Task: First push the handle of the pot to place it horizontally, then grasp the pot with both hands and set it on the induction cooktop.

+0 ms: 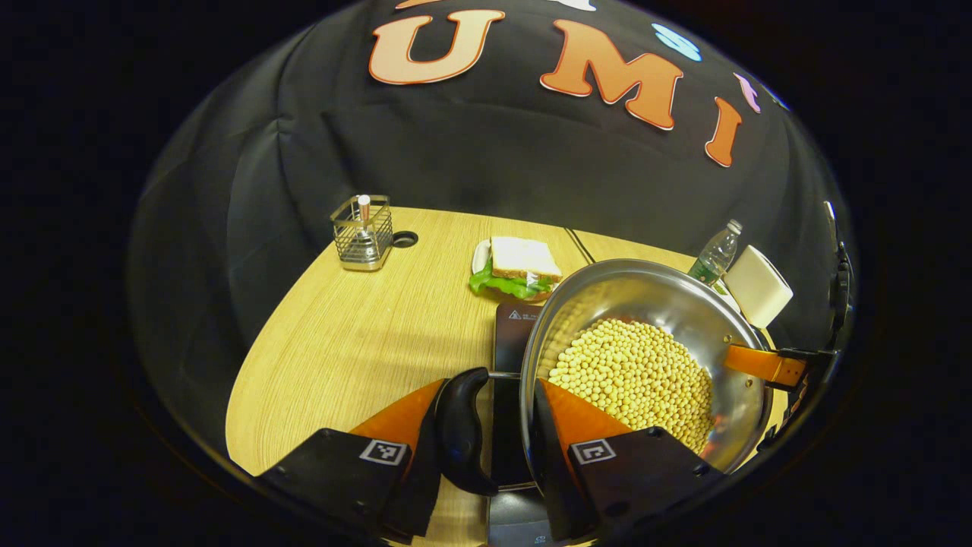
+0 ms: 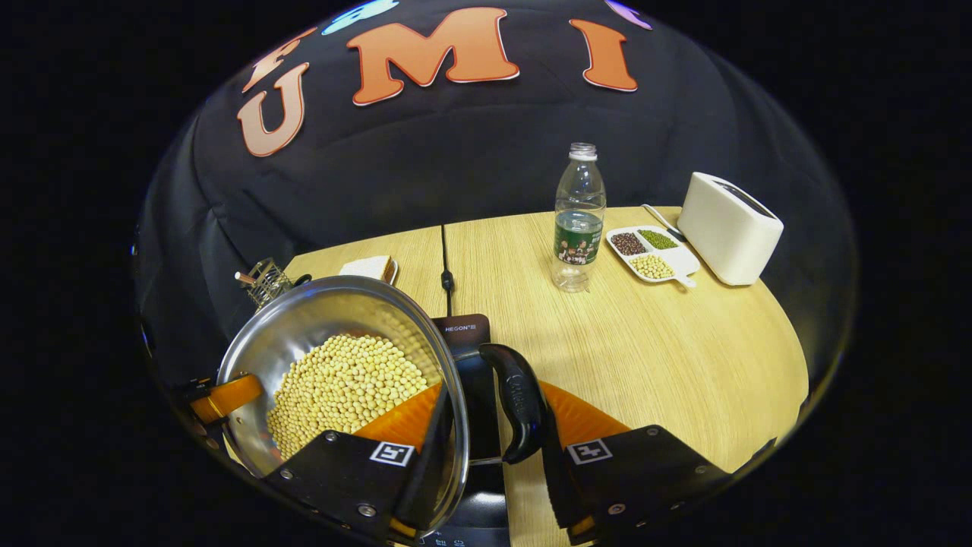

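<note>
Stainless steel pot [image 1: 645, 304] full of pale yellow beans [image 1: 634, 376] is up above the dark induction cooktop [image 1: 510, 334] on the light wood table [image 1: 342, 349], carried from both sides. Left gripper [image 1: 486, 425] has its jaws clamped on one black side handle [image 1: 459, 433], with one finger inside the rim. Right gripper [image 2: 490, 425] does the same on the other handle [image 2: 516, 399]. Farther back there's a sandwich [image 1: 520, 266], a wire caddy [image 1: 363, 232], a water bottle [image 2: 579, 216], a divided tray [image 2: 653, 254] and a white toaster [image 2: 729, 228].
</note>
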